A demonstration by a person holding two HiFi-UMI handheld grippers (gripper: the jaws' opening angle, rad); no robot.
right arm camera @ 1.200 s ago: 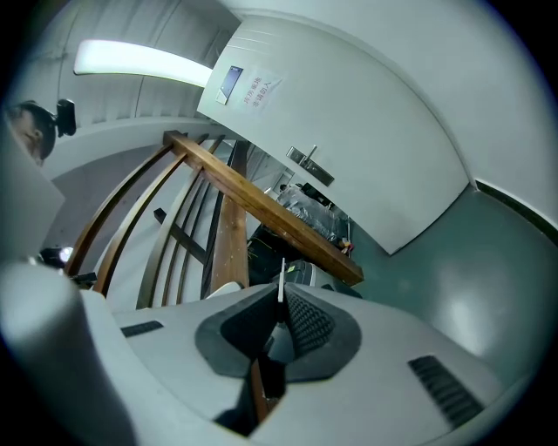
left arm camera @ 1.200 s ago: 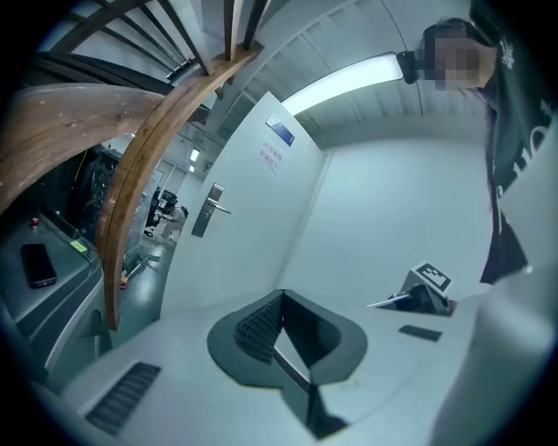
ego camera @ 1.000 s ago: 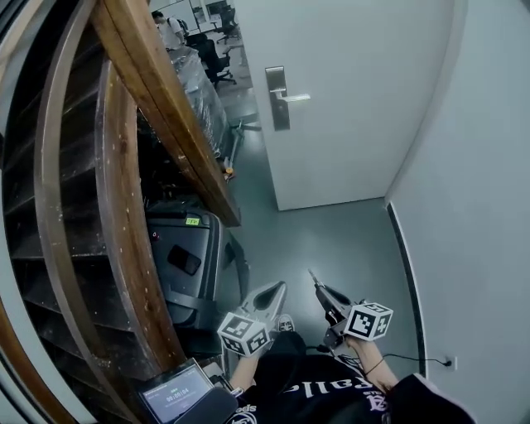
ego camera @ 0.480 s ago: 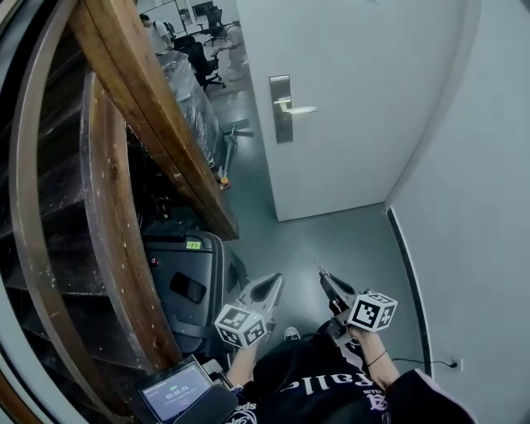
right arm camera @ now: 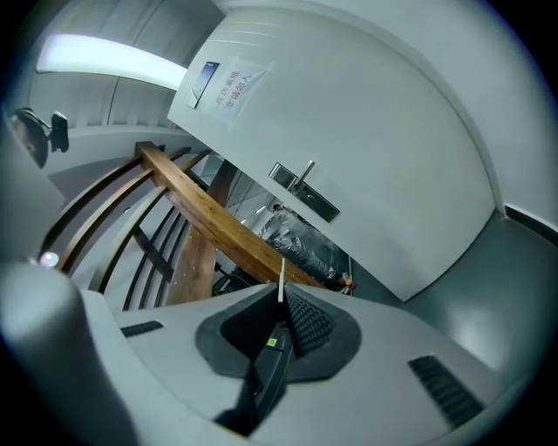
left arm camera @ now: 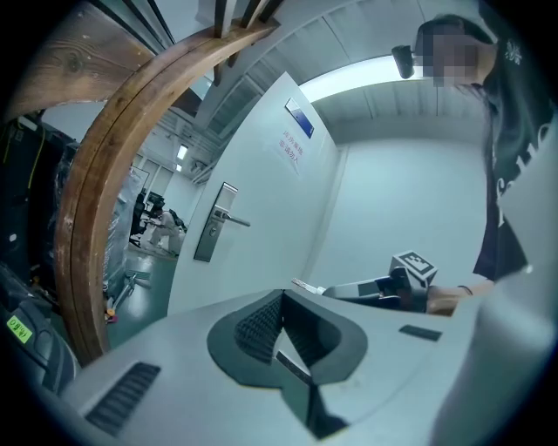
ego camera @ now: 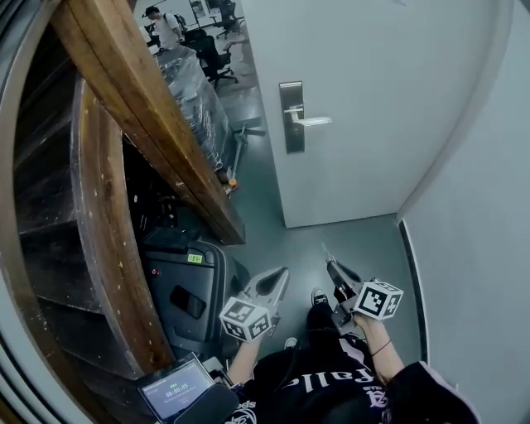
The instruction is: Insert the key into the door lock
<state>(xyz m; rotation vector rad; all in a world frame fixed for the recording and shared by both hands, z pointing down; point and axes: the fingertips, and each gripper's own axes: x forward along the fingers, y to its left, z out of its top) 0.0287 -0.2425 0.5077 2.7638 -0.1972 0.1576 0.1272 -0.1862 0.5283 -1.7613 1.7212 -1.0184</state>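
Note:
The white door stands ajar ahead, with a metal lock plate and lever handle on its left edge. My right gripper is shut on a key whose thin blade points toward the door, still well short of the lock. In the right gripper view the key blade sticks up from the shut jaws, with the lock plate far beyond it. My left gripper hangs beside the right one, shut and holding nothing. The left gripper view shows the lock and the right gripper.
A curved wooden stair rail and dark steps fill the left side. A dark suitcase stands under them by my left gripper. A grey wall closes the right. Through the door gap are office chairs and a person.
The view has shifted toward the door, so the lock plate sits lower and nearer in the picture. Both grippers have risen slightly and stayed shut; the key is still held.

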